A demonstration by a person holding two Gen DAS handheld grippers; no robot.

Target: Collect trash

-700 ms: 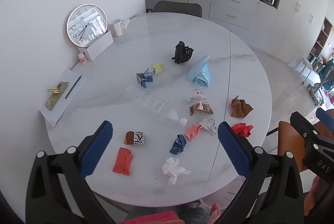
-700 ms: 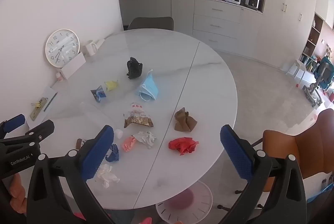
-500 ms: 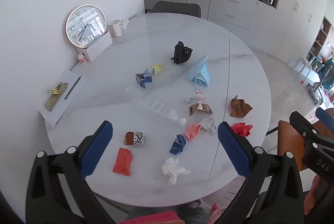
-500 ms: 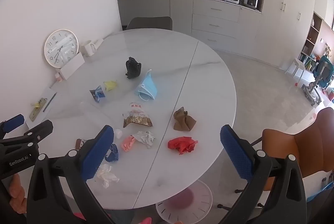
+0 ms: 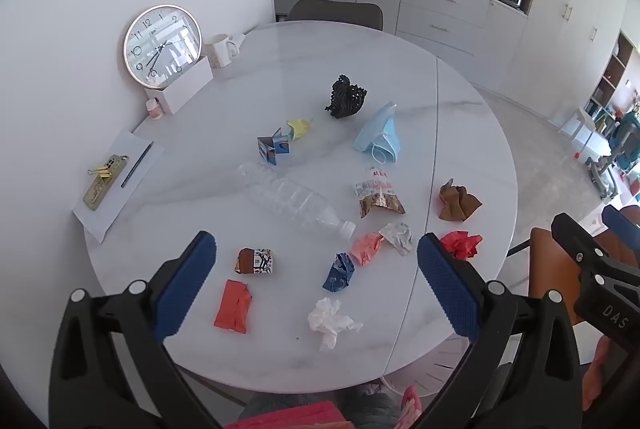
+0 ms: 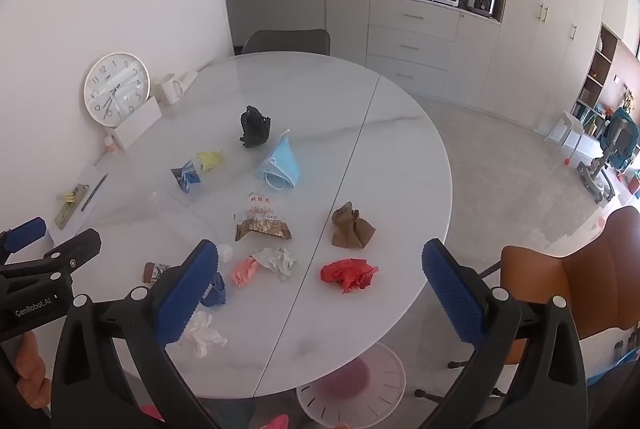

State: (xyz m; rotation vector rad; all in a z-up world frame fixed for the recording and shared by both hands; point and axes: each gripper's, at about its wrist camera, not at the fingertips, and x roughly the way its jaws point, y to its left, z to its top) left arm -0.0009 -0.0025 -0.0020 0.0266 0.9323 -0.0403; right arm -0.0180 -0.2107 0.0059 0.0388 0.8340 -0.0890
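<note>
Both claws, left claw (image 5: 316, 279) and right claw (image 6: 320, 285), hover wide open and empty above the near tabletop (image 5: 400, 69) edge, barely shifted from a moment ago; scattered trash, including the white tissue (image 5: 332, 321), lies untouched, so collecting hasn't begun.

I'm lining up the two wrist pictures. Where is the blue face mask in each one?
Left wrist view: blue face mask lies right of centre, in the upper middle, below and right of the black mesh wad.
Right wrist view: blue face mask lies left of centre, at mid height.
Shared landmark: black mesh wad, just beyond the mask in both.
</note>
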